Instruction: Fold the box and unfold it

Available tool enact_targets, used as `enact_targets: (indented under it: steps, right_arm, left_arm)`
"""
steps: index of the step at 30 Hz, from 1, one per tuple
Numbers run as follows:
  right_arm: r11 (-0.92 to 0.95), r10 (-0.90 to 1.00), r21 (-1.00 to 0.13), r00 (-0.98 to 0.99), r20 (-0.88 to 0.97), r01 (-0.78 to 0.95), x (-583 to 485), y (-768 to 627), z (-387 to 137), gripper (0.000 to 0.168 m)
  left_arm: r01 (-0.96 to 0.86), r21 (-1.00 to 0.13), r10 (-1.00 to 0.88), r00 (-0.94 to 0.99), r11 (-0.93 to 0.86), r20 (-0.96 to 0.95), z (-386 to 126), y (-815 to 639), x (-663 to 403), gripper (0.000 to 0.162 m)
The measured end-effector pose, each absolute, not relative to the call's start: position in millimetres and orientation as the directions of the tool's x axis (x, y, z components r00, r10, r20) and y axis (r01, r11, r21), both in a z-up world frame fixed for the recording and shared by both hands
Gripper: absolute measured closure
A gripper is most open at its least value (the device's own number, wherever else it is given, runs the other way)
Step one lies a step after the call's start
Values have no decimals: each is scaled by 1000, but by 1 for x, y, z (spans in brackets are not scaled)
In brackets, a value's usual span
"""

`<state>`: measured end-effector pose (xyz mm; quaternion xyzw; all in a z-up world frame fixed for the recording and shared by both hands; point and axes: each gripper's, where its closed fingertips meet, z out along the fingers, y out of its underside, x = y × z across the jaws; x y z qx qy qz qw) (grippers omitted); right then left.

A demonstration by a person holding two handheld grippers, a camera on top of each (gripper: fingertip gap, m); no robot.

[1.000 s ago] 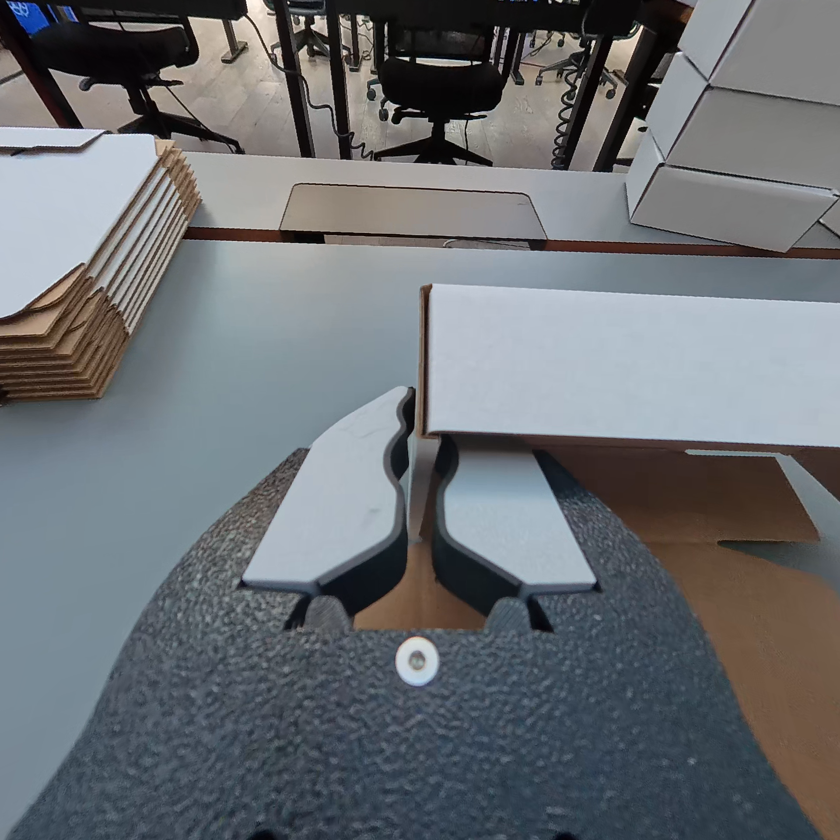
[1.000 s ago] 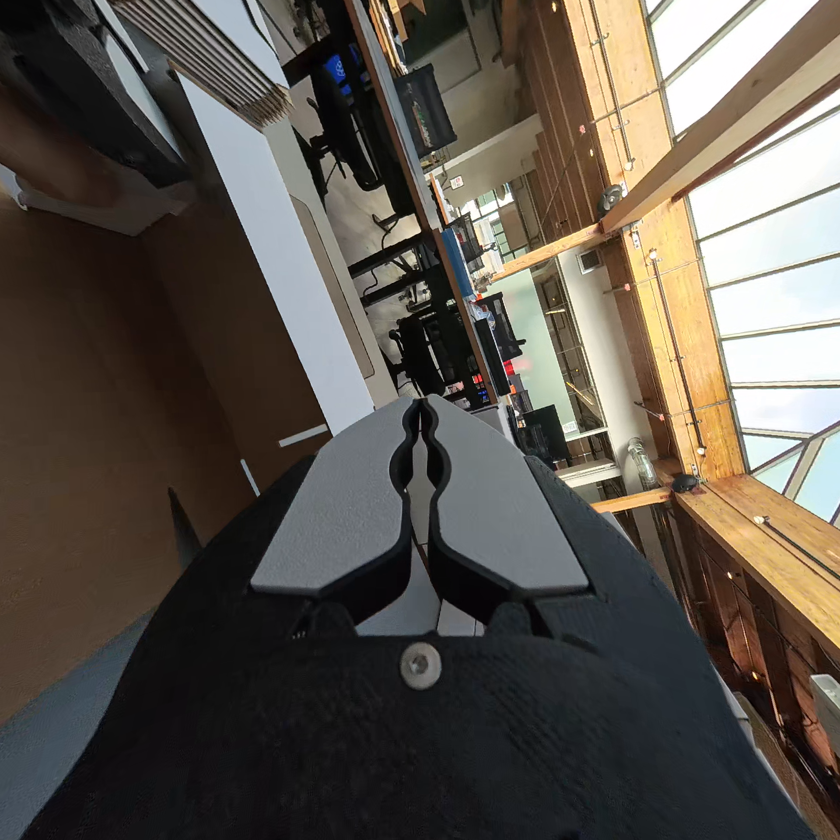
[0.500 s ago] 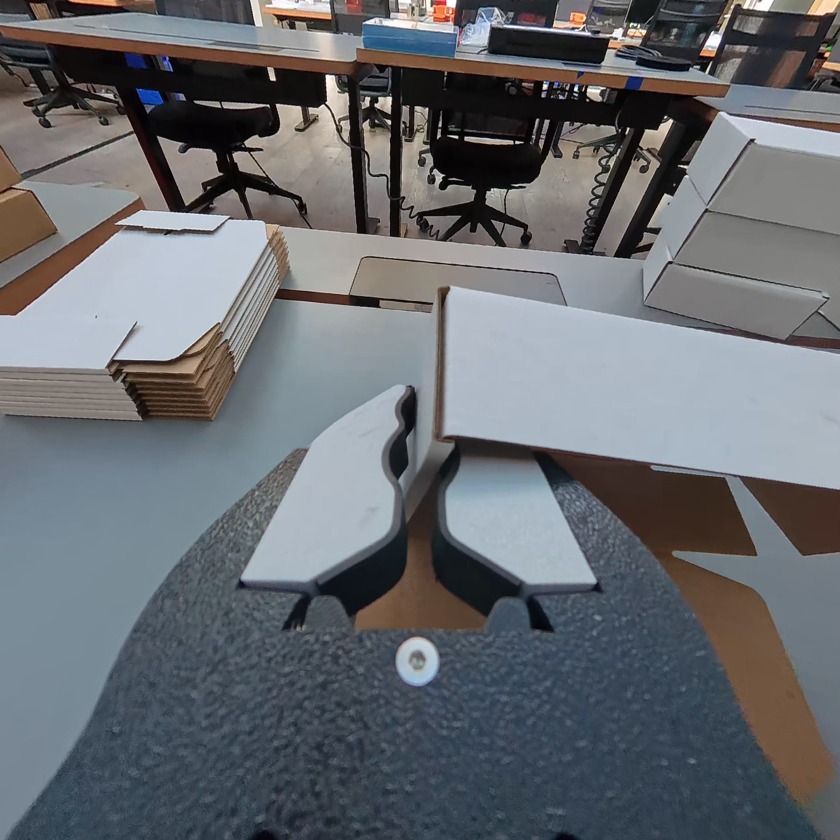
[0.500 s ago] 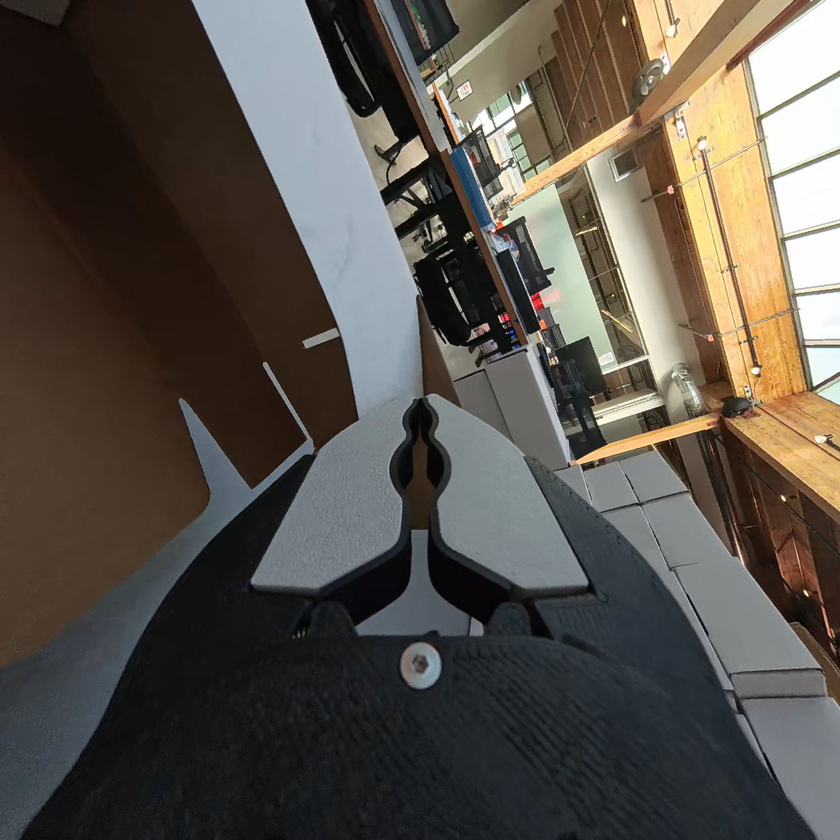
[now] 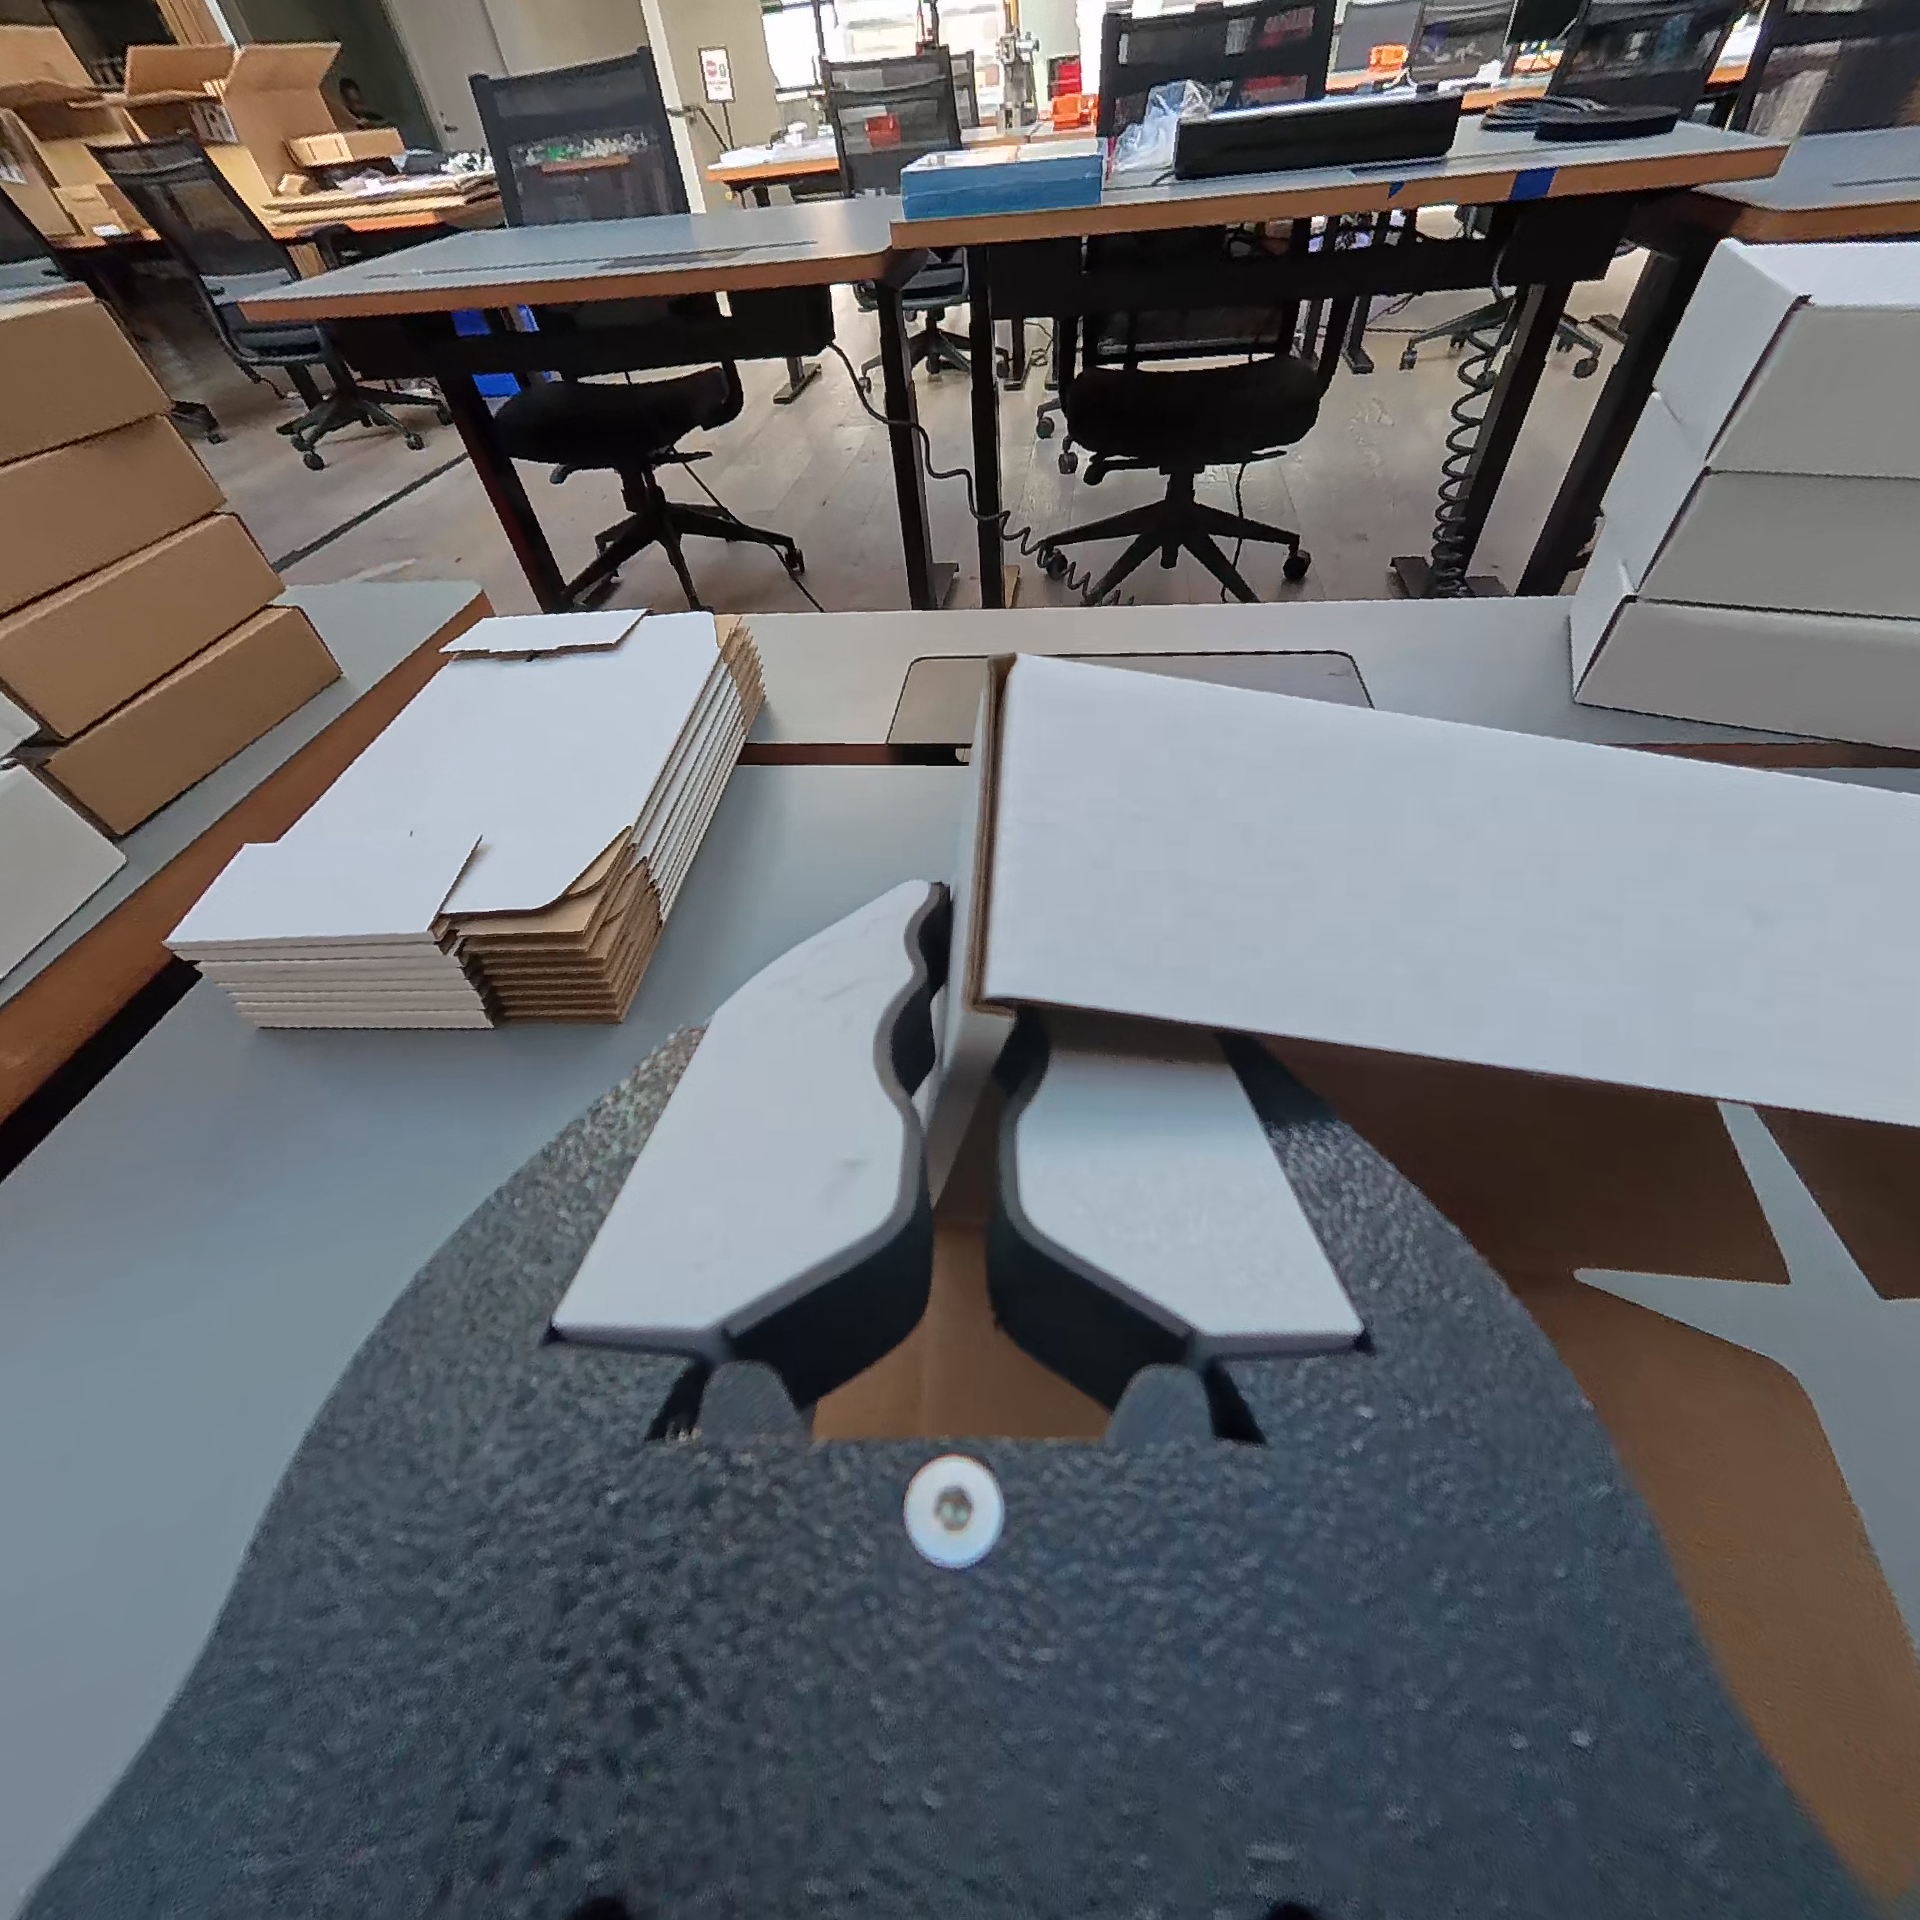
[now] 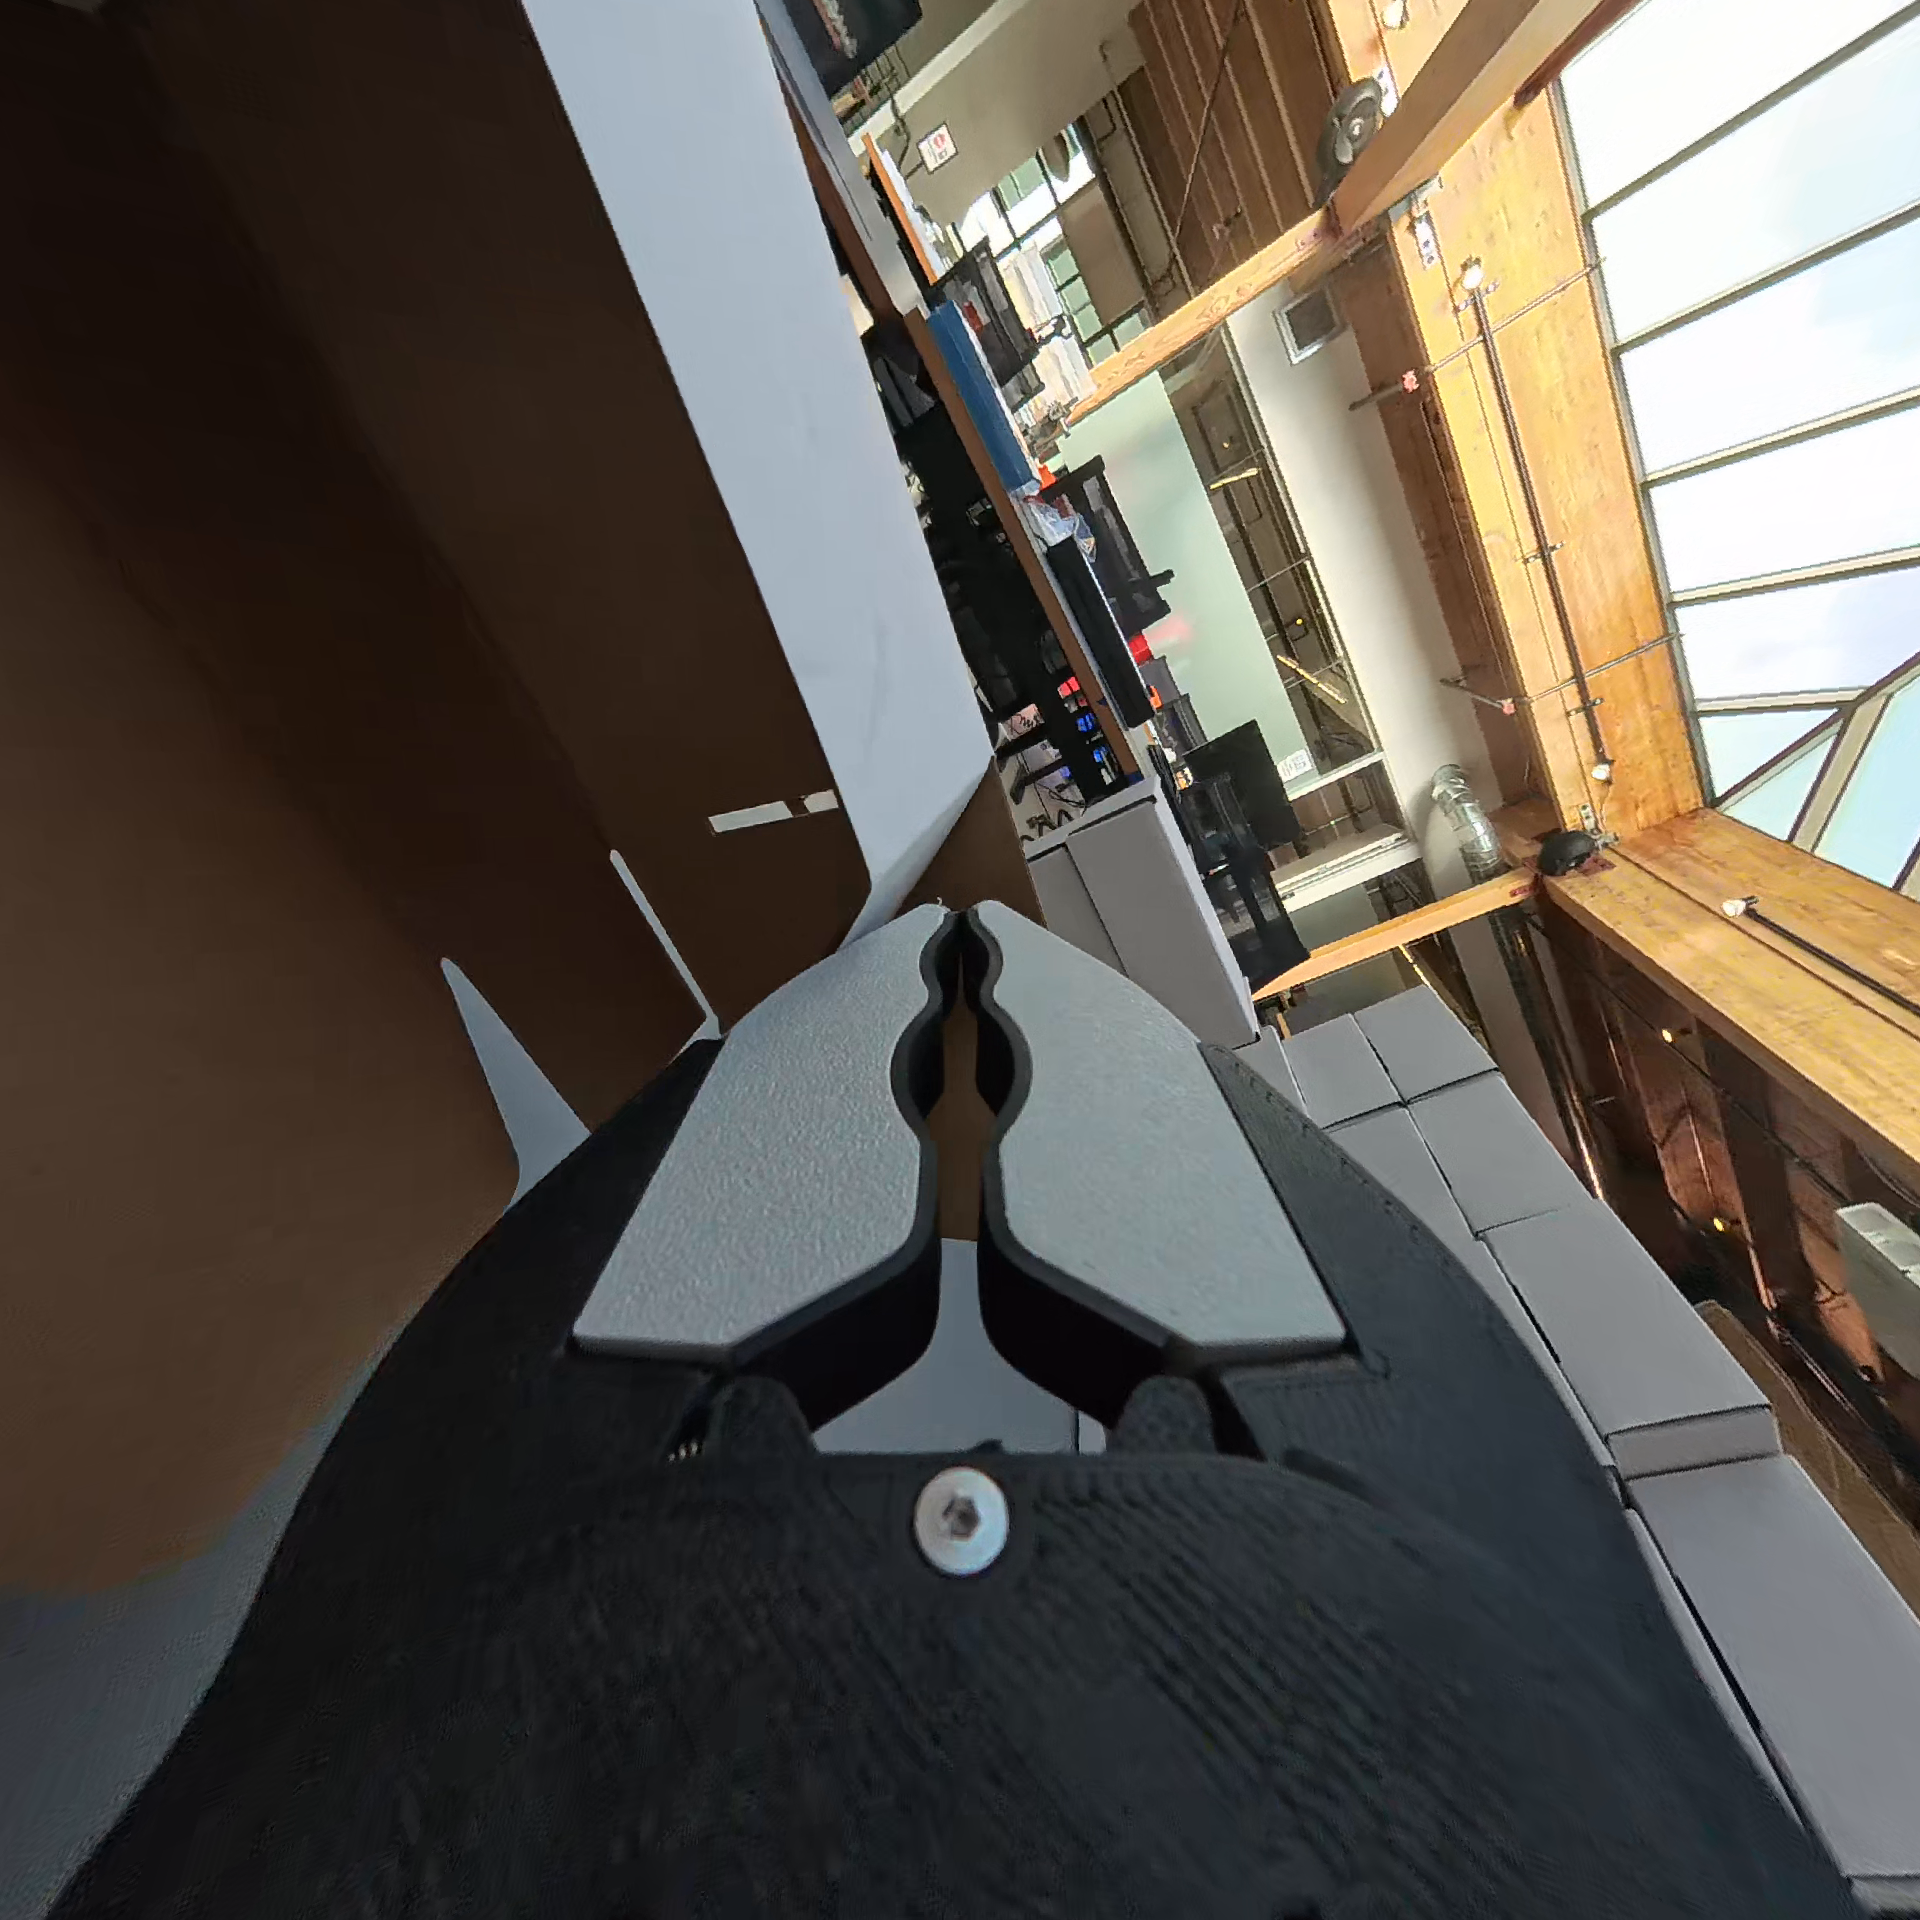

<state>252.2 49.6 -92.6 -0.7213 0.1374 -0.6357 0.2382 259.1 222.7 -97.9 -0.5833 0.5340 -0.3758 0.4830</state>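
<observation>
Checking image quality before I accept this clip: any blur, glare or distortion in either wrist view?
Left wrist view: even light, fisheye bend at the edges, left gripper body soft near the lens, box sharp. Right wrist view: rolled sideways, windows blown out, box interior dark, right gripper sharp.

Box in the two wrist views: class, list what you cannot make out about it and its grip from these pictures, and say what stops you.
- Left wrist view: the box runs off the right edge, so its far end is cut off.
- Left wrist view: the raised white panel hides the inner fingertip of the left gripper.
- Right wrist view: the right gripper looks shut on the box's side flap; its own fingers hide the contact.
- Right wrist view: the box's brown inside is too dark to show creases.
</observation>
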Motion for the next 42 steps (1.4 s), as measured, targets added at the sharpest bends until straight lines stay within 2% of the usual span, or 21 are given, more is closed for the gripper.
enact_targets:
  steps: [1,4,7,8,11,13,17,18,20,21,23,27,29,32,34,36,39,42]
  right_arm:
    - [-832,-529,-547,167,832,95,253,51,-95,168]
    - [-710,-672,-703,258,694,39,255,53,-107,168]
    - [-552,-793,-831,262,549,70,254,51,-94,168]
    - [-536,-804,-839,250,540,91,253,50,-87,168]
    - [-731,-657,-672,147,740,116,254,49,-86,168]
    - [-782,-598,-606,100,796,145,253,53,-86,168]
    - [-653,-710,-744,231,666,137,253,59,-98,168]
    - [-678,-690,-720,208,693,150,254,58,-96,168]
    - [-807,-555,-564,102,826,176,256,56,-93,168]
    - [-835,-512,-521,100,853,174,257,58,-97,168]
    - [-805,-540,-567,178,822,176,257,62,-108,168]
    - [-750,-619,-644,180,764,153,262,51,-101,168]
    - [-760,-596,-630,219,773,157,263,55,-104,168]
    - [-766,-583,-617,207,786,183,253,56,-94,168]
    - [-779,-556,-600,242,795,182,243,53,-96,168]
    - [-784,-549,-582,197,812,217,233,47,-83,168]
    - [-704,-648,-664,154,746,253,230,37,-55,168]
    - [-738,-631,-648,150,761,188,248,31,-55,168]
  left_arm:
    - [-252,-967,-986,150,27,-67,-96,222,259,159]
    - [-244,-970,-987,151,7,-45,-94,222,259,155]
    - [-250,-968,-991,133,-31,-3,-100,220,257,157]
    - [-251,-967,-992,127,-46,14,-102,219,257,157]
    - [-242,-966,-990,129,-87,57,-101,219,257,156]
    - [-235,-967,-988,135,-103,72,-99,220,257,155]
    - [-243,-963,-987,138,-118,86,-101,225,256,155]
    - [-244,-963,-987,136,-115,83,-102,225,255,155]
    - [-239,-962,-986,130,-132,103,-101,225,255,155]
    - [-237,-962,-985,135,-136,106,-101,227,255,155]
    - [-237,-963,-986,141,-124,93,-100,231,255,155]
    - [-241,-953,-981,111,-182,159,-106,229,254,157]
    - [-250,-947,-978,89,-203,187,-107,223,255,157]
    - [-244,-970,-990,139,-25,-10,-101,227,255,157]
    - [-246,-969,-989,145,-18,-19,-101,231,255,157]
    - [-250,-968,-987,159,-17,-24,-103,238,256,157]
    - [-255,-966,-989,149,-41,2,-107,237,257,157]
    - [-249,-967,-991,130,-48,16,-106,228,256,157]
